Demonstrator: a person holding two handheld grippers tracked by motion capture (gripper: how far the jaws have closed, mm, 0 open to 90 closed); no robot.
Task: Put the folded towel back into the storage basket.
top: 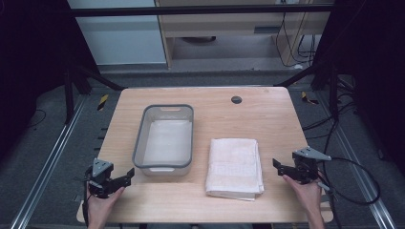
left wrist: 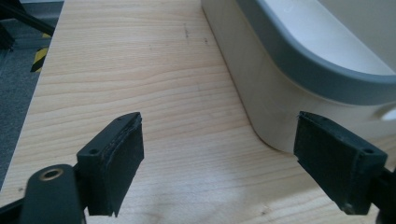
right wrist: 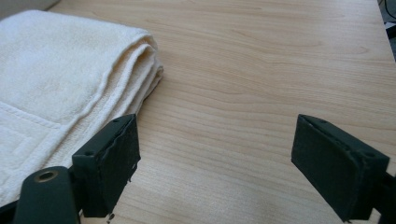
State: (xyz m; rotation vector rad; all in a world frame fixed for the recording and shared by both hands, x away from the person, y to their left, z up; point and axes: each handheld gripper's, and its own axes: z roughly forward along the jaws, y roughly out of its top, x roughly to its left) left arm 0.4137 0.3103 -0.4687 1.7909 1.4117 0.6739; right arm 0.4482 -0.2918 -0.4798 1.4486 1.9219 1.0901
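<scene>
My right gripper [right wrist: 215, 163] wide open, empty, folded towel [right wrist: 60, 79] just left of its jaws; my left gripper [left wrist: 217, 163] open, tub [left wrist: 280, 93] just ahead-right

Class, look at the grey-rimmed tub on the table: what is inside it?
The tub holds nothing visible in the high view; its pale floor shows bare. In the left gripper view, the near wall hides the floor.

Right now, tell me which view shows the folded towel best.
The high view: the whole folded towel lies flat on the table, beside the tub. The right gripper view shows its stacked edges close up.
</scene>
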